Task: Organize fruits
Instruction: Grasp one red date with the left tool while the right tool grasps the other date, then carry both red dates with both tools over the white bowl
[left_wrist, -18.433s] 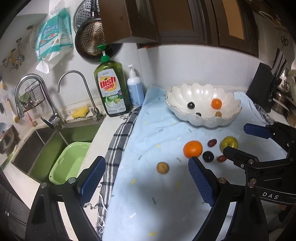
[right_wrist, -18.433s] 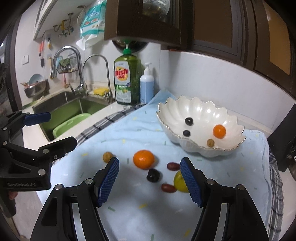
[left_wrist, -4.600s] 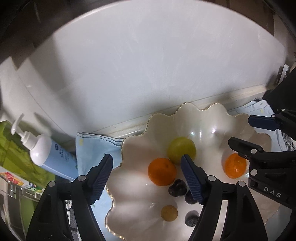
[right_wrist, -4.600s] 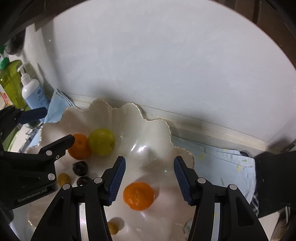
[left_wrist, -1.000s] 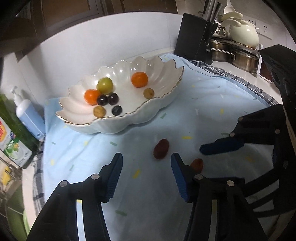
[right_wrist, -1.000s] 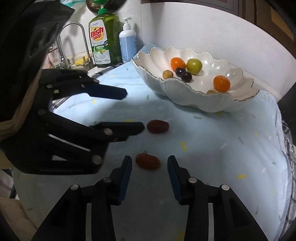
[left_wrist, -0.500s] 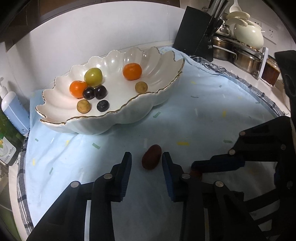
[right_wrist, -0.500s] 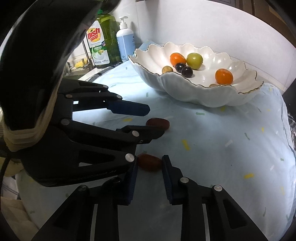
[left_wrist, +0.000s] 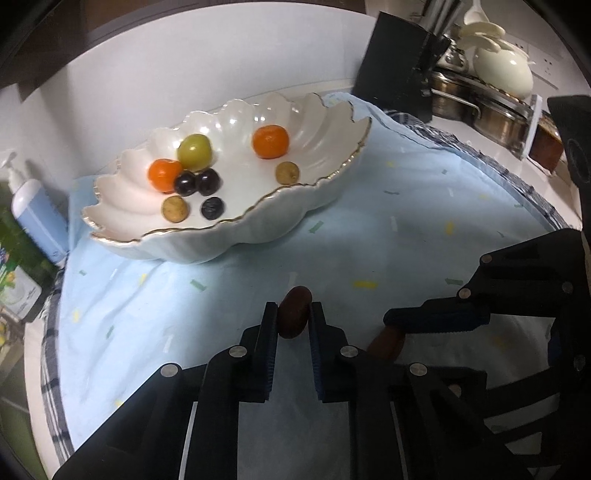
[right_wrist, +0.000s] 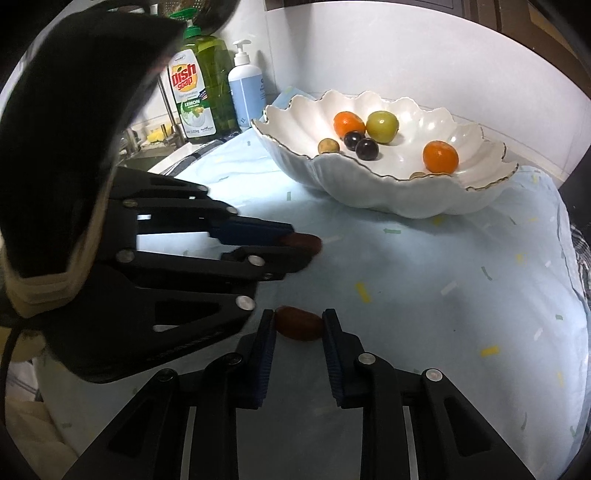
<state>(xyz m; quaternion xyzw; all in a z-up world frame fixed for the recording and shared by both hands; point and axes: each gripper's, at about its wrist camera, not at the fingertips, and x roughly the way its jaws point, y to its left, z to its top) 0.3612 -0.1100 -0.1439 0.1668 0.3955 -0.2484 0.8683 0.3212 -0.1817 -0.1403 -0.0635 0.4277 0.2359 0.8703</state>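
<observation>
Dates (left_wrist: 294, 312) (right_wrist: 298, 324) before the bowl (left_wrist: 258, 225) — each gripper (left_wrist: 292, 314) (right_wrist: 299, 322) pinches one; smooth skins could squirt out sideways on lifting.

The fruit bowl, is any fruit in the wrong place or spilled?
Nothing is spilled. Two reddish-brown fruits lie on the blue cloth, outside the white bowl: one between the left claw's pads, the other between the right claw's pads. Everything else sits in the bowl.

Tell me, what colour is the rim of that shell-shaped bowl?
Gold, a thin line edging the white bowl; clearest in the left wrist view.
</observation>
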